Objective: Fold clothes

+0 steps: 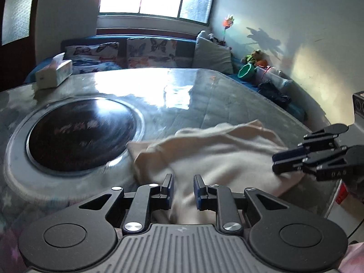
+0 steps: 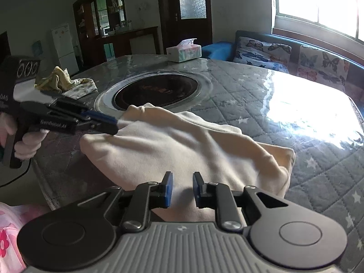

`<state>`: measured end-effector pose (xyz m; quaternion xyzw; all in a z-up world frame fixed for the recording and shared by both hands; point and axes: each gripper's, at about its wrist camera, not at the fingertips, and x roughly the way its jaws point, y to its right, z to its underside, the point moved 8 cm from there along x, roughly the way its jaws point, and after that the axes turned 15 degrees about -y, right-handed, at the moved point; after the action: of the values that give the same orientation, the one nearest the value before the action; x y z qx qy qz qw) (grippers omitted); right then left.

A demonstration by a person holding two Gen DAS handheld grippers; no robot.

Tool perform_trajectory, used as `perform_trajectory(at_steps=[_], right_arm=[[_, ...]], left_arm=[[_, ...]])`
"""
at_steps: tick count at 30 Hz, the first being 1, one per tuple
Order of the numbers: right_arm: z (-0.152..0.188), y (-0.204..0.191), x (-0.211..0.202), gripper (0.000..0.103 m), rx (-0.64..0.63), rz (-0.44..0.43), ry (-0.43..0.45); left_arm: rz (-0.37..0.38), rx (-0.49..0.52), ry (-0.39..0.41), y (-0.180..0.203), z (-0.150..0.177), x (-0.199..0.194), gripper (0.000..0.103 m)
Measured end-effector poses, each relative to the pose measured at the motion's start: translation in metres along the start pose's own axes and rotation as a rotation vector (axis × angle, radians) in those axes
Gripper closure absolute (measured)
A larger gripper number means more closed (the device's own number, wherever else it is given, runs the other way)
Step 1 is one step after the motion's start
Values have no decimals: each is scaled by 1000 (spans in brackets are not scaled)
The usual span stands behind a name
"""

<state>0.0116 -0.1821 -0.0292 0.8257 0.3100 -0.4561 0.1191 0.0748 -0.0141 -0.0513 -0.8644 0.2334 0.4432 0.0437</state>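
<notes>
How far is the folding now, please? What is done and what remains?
Done: little; the cream garment lies on the table, rumpled, with no neat fold. In hand: the left gripper and right gripper each have its cloth between their fingers; whether they clamp is unclear. Left: smoothing and folding it, and perhaps the crumpled yellow cloth further back.

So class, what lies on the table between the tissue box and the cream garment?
The round black cooktop set into the table lies between the tissue box and the cream garment, plainest in the right wrist view.
</notes>
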Motion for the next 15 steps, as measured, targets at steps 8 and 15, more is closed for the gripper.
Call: perform_trajectory(at_steps=[8,15], right_arm=[[0,4,7,84,11,-20,-36],[-34,33,12,84,19,28,-22]], left_arm=[[-62,-49,-30,-28,-20,24,85],[-40,-14,-11,-16,-35,22,84]])
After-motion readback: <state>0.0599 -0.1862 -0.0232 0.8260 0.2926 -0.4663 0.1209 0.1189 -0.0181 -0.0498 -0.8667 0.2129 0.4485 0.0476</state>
